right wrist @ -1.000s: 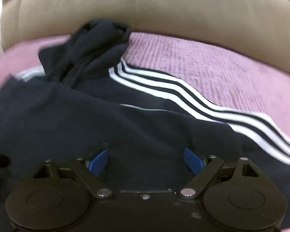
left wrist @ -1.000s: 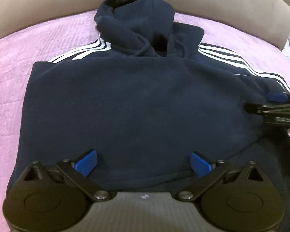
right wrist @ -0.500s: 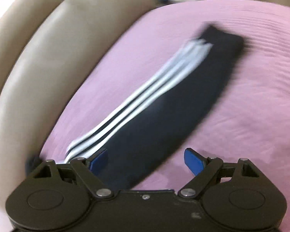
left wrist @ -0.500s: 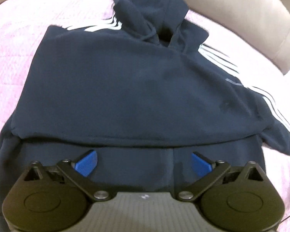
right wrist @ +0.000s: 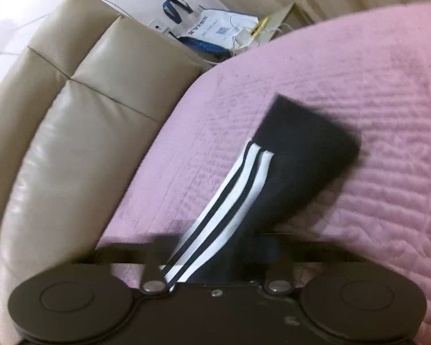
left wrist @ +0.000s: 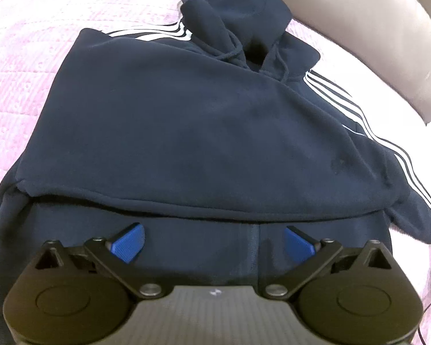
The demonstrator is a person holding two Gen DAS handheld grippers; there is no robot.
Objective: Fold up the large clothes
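Left claw (left wrist: 214, 243) tilted steeply down over hoodie (left wrist: 186, 132), blue pads (left wrist: 128, 243) spread wide, nothing between them. Hoodie on pink quilt (left wrist: 23, 66), lower part doubled up; folded hem just ahead of pads, hood (left wrist: 238, 17) at far end, striped sleeve off to the right.

Right claw (right wrist: 215, 254) angled gently down over quilt, rolled sideways. Jaws just closed, now pinching sleeve (right wrist: 275, 184); cuff stretches ahead and to the right. Beige headboard (right wrist: 71, 132) to the left, bag (right wrist: 212, 33) beyond.

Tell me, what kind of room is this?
Probably a bedroom at home. A navy hoodie lies on a pink quilted cover, a padded beige headboard curves behind it, and a shopping bag sits beyond.
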